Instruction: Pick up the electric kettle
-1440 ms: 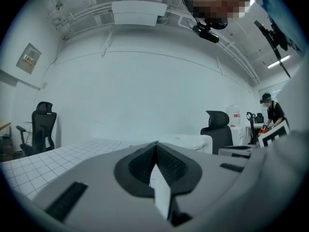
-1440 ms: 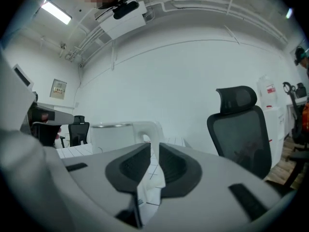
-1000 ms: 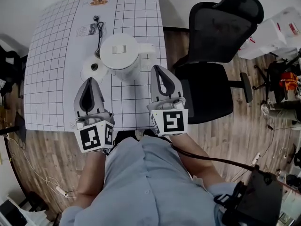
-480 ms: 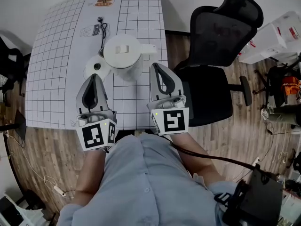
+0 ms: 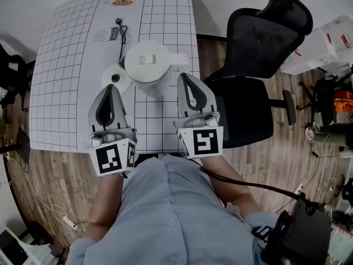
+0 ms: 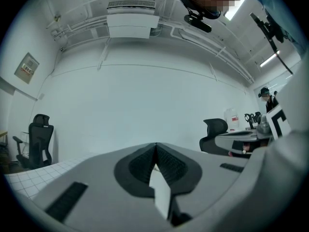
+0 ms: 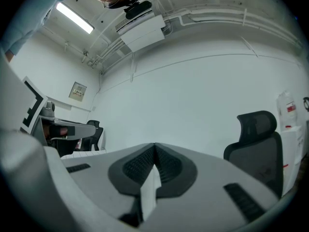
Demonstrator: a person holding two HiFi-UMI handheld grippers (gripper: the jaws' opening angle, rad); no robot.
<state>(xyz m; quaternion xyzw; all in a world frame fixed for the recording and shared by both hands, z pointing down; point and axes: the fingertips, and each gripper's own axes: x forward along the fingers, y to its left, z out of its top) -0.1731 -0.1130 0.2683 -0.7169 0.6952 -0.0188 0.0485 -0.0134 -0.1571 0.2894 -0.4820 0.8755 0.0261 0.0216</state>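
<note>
The white electric kettle [image 5: 146, 66] stands on the gridded table [image 5: 60, 93], its handle [image 5: 180, 59] pointing right. Its round white base [image 5: 113, 78] lies just left of it, with a black cord [image 5: 119, 35] running to the far side. My left gripper [image 5: 110, 86] is shut and empty, its tip next to the base. My right gripper [image 5: 184, 78] is shut and empty too, just in front of the kettle's handle. In the left gripper view the left gripper [image 6: 155, 145] shows closed jaws against a bare wall, and in the right gripper view the right gripper [image 7: 154, 146] shows the same. Neither view shows the kettle.
A black office chair [image 5: 259, 59] stands right of the table, close to my right gripper. A round sticker [image 5: 122, 0] lies at the table's far edge. Boxes and gear [image 5: 325, 43] crowd the floor at far right. The table's near edge runs under both grippers.
Both grippers stay shut and in place. The head view has shifted slightly, so the kettle sits a little further right in the picture.
</note>
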